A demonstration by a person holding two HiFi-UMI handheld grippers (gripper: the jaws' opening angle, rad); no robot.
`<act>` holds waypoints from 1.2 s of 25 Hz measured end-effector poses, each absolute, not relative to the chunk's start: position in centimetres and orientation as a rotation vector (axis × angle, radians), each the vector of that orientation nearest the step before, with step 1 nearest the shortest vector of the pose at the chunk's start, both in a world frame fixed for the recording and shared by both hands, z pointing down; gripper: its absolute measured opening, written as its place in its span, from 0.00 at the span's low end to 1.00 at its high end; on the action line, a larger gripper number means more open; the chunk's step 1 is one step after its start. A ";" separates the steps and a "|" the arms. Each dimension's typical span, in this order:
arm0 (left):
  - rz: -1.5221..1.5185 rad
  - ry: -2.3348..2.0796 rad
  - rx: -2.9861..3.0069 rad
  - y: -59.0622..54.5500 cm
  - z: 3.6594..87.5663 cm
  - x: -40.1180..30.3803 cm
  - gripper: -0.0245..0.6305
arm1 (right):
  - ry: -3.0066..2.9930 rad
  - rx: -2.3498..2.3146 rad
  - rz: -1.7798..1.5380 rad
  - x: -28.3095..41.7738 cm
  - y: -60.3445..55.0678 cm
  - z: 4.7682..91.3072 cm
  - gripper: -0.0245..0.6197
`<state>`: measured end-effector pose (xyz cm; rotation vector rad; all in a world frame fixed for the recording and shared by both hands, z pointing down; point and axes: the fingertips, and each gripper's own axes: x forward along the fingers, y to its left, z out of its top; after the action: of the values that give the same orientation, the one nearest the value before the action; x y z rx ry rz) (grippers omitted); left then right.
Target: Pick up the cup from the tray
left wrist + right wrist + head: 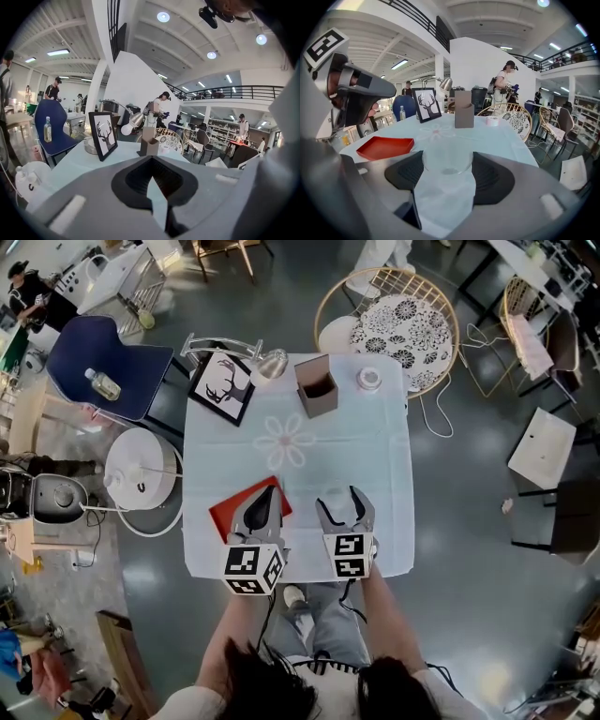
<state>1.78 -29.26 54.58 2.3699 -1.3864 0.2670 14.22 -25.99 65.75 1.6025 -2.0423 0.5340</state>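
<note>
— What's on your far left?
— A bottle (101, 383) on the blue chair (117, 352); its label is too small for me to read. On the desk (300, 460) the red tray (234, 509) lies flat. My left gripper (270, 493) is over the tray's right side, jaws clenched on nothing.
— And the cup?
— The clear cup (447, 159) is upright, right of the tray, grasped in my right gripper's (343, 502) jaws. I can't tell whether it touches the desk. Beyond stand a deer picture (222, 385) and a brown box (317, 385).
</note>
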 end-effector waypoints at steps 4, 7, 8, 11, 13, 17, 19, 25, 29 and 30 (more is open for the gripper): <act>0.276 -1.414 2.362 -29.1 54.5 1.4 0.04 | -2.062 1.625 0.575 14.4 -25.8 65.6 0.58; 0.283 -1.409 2.367 -29.0 54.6 1.5 0.04 | -2.064 1.621 0.557 14.4 -25.7 65.5 0.59; 0.284 -1.405 2.372 -29.0 54.6 1.6 0.04 | -2.067 1.619 0.553 14.4 -25.8 65.4 0.59; 0.298 -1.389 2.382 -28.7 54.7 1.7 0.04 | -2.075 1.617 0.566 14.2 -25.7 65.3 0.59; 0.303 -1.387 2.381 -28.5 54.7 1.6 0.04 | -2.083 1.618 0.568 14.0 -25.7 65.1 0.60; 0.309 -1.388 2.383 -28.2 54.5 1.3 0.04 | -2.095 1.625 0.556 13.8 -25.6 64.5 0.61; 0.309 -1.388 2.383 -28.0 54.4 1.2 0.04 | -2.098 1.639 0.537 13.9 -25.5 63.9 0.61; 0.294 -1.385 2.394 -27.5 53.7 1.1 0.04 | -2.117 1.713 0.496 14.5 -24.8 61.2 0.61; 0.284 -1.373 2.400 -26.9 53.1 1.2 0.04 | -2.120 1.745 0.459 14.3 -23.8 59.1 0.61; 0.280 -1.368 2.406 -26.7 52.9 1.3 0.04 | -2.126 1.753 0.449 14.2 -23.5 58.5 0.61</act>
<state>1.27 -26.69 52.85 2.4058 -1.3677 0.2801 14.21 -23.53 58.52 1.7527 -2.1261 0.4490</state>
